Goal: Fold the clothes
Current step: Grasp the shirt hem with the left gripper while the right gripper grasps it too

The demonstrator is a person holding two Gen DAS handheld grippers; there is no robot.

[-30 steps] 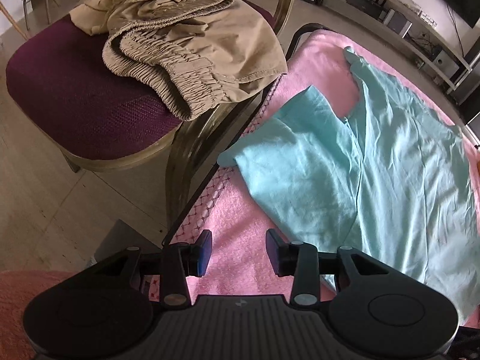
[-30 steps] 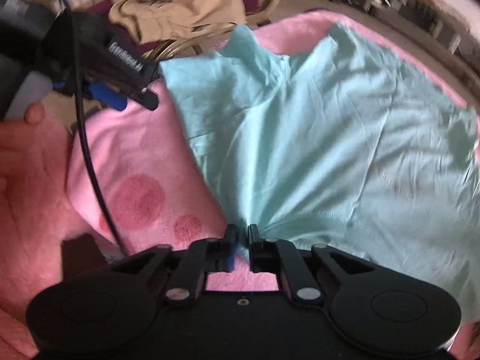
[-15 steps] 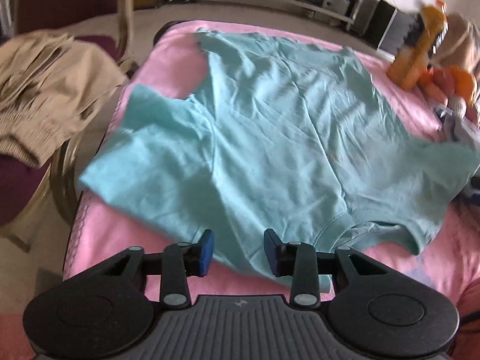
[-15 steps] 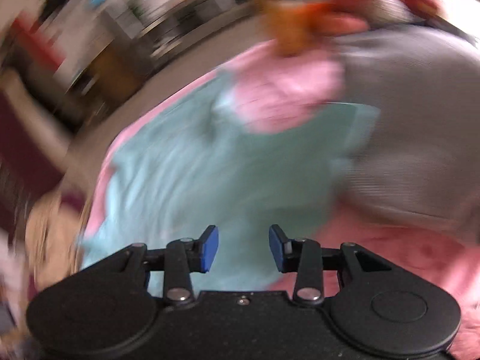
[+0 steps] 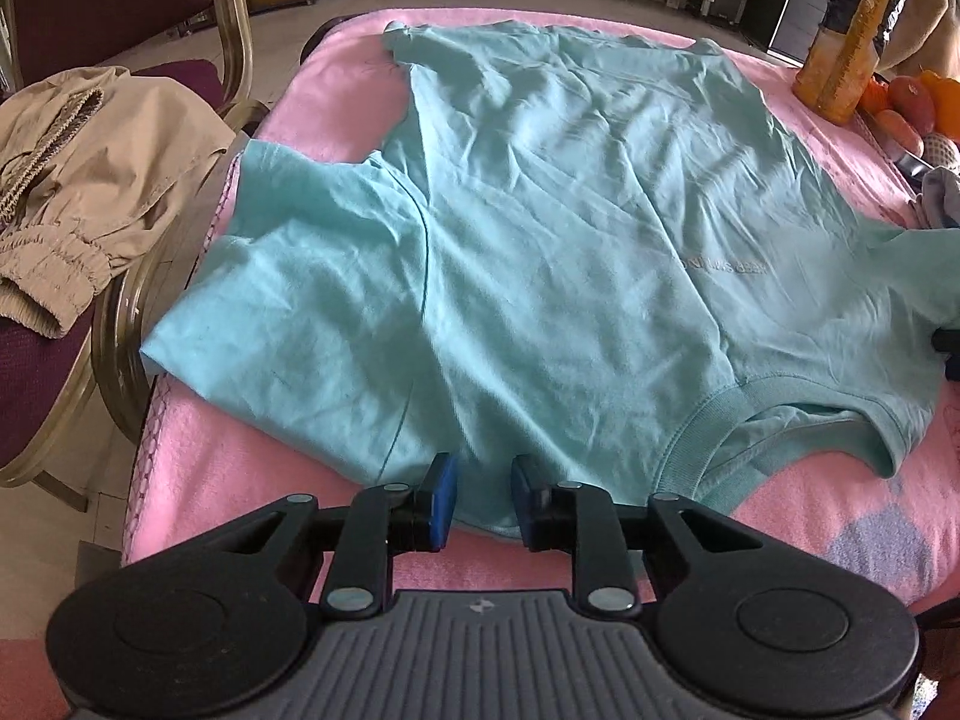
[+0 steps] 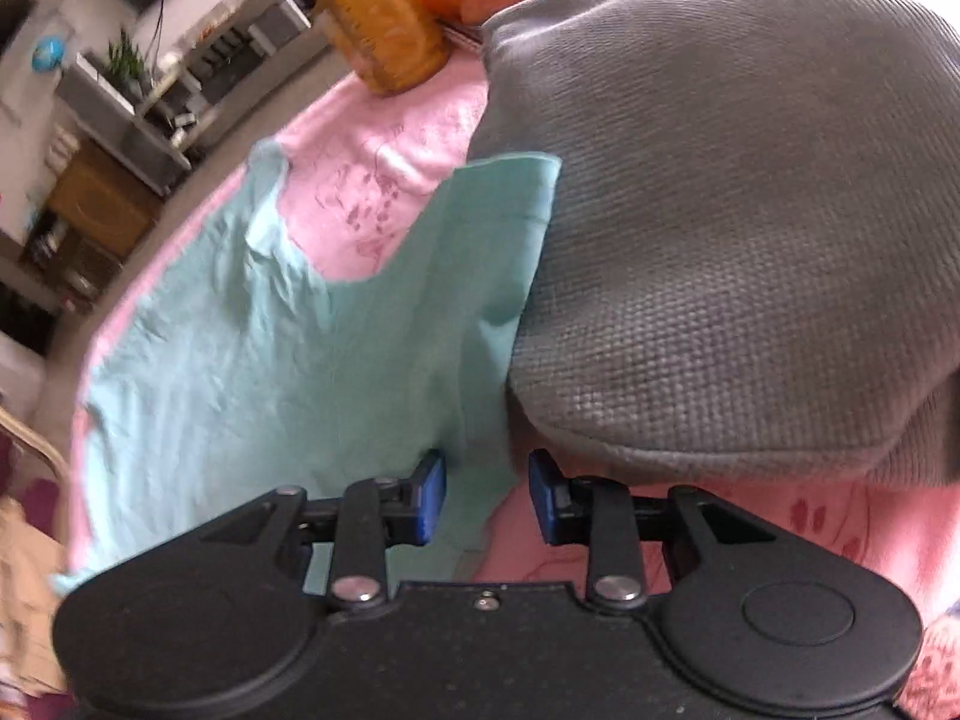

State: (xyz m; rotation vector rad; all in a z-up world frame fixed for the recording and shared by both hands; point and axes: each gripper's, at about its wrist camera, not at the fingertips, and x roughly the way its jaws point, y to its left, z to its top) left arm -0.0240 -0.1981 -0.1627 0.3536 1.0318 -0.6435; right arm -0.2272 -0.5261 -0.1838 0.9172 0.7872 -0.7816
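A teal T-shirt (image 5: 570,210) lies spread flat on a pink blanket (image 5: 240,510), collar toward me in the left wrist view. My left gripper (image 5: 483,480) hovers at the shirt's near shoulder edge, between sleeve and collar. It is open, with cloth showing in the gap and the pads not pressing on it. In the right wrist view the T-shirt (image 6: 270,360) runs left, and one sleeve is tucked under a grey knit garment (image 6: 720,210). My right gripper (image 6: 487,480) stands over the shirt's edge beside that garment. Its jaws are closing, with teal cloth between them but not pinched.
Khaki trousers (image 5: 90,180) lie heaped on a maroon chair (image 5: 36,372) left of the table. An orange bottle (image 5: 852,36) and some fruit (image 5: 912,102) stand at the far right corner. In the right wrist view the bottle (image 6: 384,24) is at the top. Shelving lines the back wall.
The left gripper swung from the chair side round to the shirt's shoulder edge, and its jaws narrowed a little. The right gripper let go of the pinched shirt, opened, rolled, and moved across to the grey garment.
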